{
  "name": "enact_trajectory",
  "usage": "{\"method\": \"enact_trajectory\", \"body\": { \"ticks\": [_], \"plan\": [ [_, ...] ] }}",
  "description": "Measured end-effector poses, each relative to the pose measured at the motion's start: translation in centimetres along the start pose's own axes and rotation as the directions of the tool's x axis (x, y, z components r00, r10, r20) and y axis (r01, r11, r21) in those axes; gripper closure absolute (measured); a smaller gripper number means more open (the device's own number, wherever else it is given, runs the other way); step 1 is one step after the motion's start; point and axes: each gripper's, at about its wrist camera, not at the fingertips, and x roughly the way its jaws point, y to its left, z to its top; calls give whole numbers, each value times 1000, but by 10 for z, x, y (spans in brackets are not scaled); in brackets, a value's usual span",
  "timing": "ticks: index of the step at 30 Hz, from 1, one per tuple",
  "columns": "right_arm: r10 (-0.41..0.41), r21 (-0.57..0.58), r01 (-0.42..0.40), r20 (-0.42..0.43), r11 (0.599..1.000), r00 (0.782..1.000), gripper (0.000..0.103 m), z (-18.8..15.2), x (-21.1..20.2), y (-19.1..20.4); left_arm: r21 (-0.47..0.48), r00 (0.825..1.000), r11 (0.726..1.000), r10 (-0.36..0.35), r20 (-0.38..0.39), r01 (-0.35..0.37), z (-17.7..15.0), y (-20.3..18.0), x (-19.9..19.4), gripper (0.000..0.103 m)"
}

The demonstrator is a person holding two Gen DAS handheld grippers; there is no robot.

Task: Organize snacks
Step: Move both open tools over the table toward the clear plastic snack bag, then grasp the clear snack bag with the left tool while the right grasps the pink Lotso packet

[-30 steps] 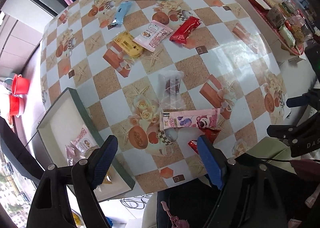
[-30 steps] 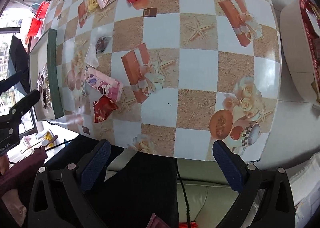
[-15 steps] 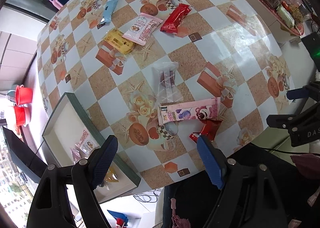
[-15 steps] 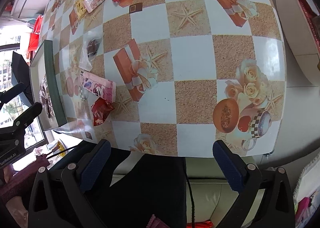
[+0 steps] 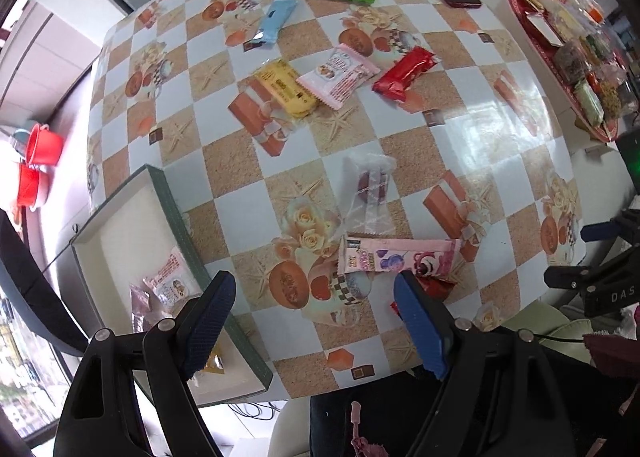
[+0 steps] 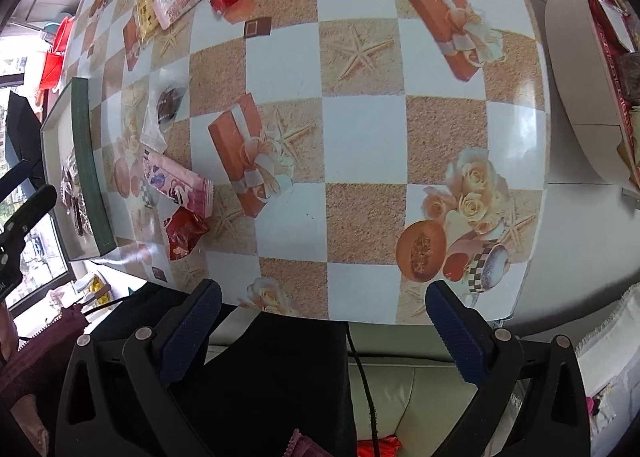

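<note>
Closer now, both hand-held grippers, left (image 5: 314, 315) and right (image 6: 322, 327), gape empty; wrapper print on snacks unreadable

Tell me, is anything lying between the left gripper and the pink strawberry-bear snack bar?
Nothing visible does. The left gripper hangs open just short of the pink snack bar, with only bare tablecloth between. A small red packet lies tucked under the bar's right end.
</note>
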Motion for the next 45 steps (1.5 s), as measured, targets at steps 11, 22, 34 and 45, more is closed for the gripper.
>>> {"method": "enact_trajectory", "body": {
  "ticks": [11,22,34,45],
  "plan": [
    [-3,52,8,-93,999,996,0,-13,41,5,-122,998,993,-2,-60,-5,1,64,46,19],
    [-20,111,33,-116,993,993,0,-30,62,19,105,991,986,-125,-53,130,52,-2,79,19],
    [-79,40,82,-66,996,995,0,-30,59,45,130,986,984,-105,-128,122,62,-35,122,64],
    [-188,-364,205,84,908,979,0,31,63,148,-121,990,983,-139,-13,136,22,60,78,74]
  ]
}}
